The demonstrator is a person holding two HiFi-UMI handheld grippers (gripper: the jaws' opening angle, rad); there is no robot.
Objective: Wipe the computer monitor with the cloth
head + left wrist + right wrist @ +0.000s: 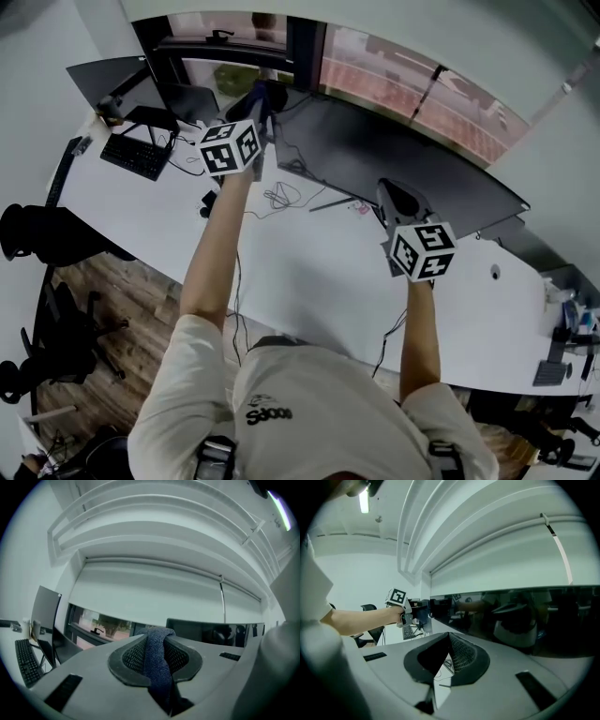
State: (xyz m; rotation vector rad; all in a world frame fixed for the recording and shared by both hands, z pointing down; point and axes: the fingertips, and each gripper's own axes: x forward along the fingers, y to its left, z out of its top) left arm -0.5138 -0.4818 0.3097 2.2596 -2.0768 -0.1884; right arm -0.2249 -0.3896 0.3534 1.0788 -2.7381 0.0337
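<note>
A wide, dark curved monitor (394,155) stands on the white desk (309,272). My left gripper (262,105) is raised at the monitor's upper left corner and is shut on a dark blue cloth (157,660). The cloth hangs down between its jaws, with the monitor (211,631) just beyond. My right gripper (398,202) hovers in front of the monitor's middle-right part. Its tips meet and nothing is between them. In the right gripper view the monitor (525,620) reflects the room, and the left gripper (412,613) shows at its far end.
At the desk's left end are a keyboard (136,155) and a second dark screen (108,80). Loose cables (281,197) lie on the desk in front of the monitor. Black office chairs (47,234) stand on the wooden floor at left. Windows run behind the desk.
</note>
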